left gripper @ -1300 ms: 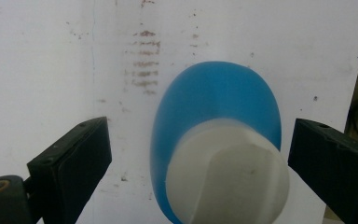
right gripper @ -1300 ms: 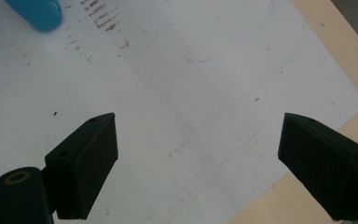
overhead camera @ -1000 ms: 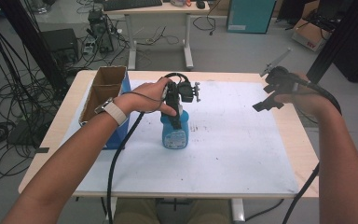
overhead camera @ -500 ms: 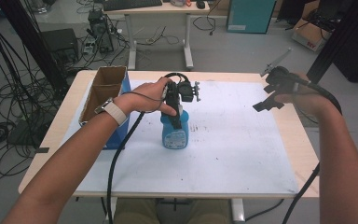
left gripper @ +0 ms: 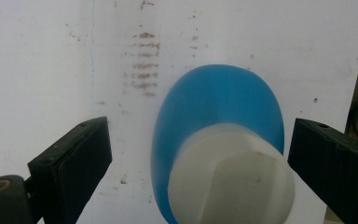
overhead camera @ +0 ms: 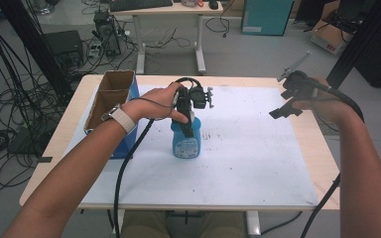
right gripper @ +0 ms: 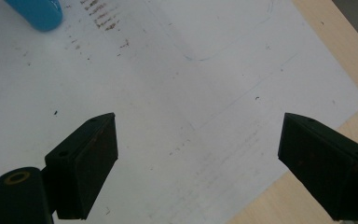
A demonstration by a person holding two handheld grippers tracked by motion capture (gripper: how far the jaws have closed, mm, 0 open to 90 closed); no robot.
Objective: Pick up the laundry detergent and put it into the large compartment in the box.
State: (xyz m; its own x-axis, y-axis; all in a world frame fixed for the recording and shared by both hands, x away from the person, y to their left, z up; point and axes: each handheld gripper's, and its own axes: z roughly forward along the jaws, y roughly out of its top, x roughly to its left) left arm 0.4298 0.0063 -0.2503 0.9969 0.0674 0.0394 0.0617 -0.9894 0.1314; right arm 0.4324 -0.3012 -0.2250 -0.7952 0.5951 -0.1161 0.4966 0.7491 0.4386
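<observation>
A blue bottle [overhead camera: 185, 143] with a white cap [left gripper: 230, 175] stands upright on the white sheet [overhead camera: 238, 148] near the table's middle. My left gripper [overhead camera: 184, 119] hovers right above it, pointing straight down. Its jaws stand open on either side of the cap without touching it, as the left gripper view shows [left gripper: 200, 165]. My right gripper [overhead camera: 290, 101] is held in the air over the table's right side, open, with nothing between its jaws [right gripper: 198, 161]. In the right gripper view the bottle's blue base [right gripper: 36, 13] shows at the top left corner.
An open cardboard box [overhead camera: 110, 96] with a blue side stands at the table's left edge. The white sheet has faint dirty marks [left gripper: 142, 63]. The wooden table edge [right gripper: 317, 56] lies right of the sheet. Cables and another desk [overhead camera: 168, 7] are on the floor beyond.
</observation>
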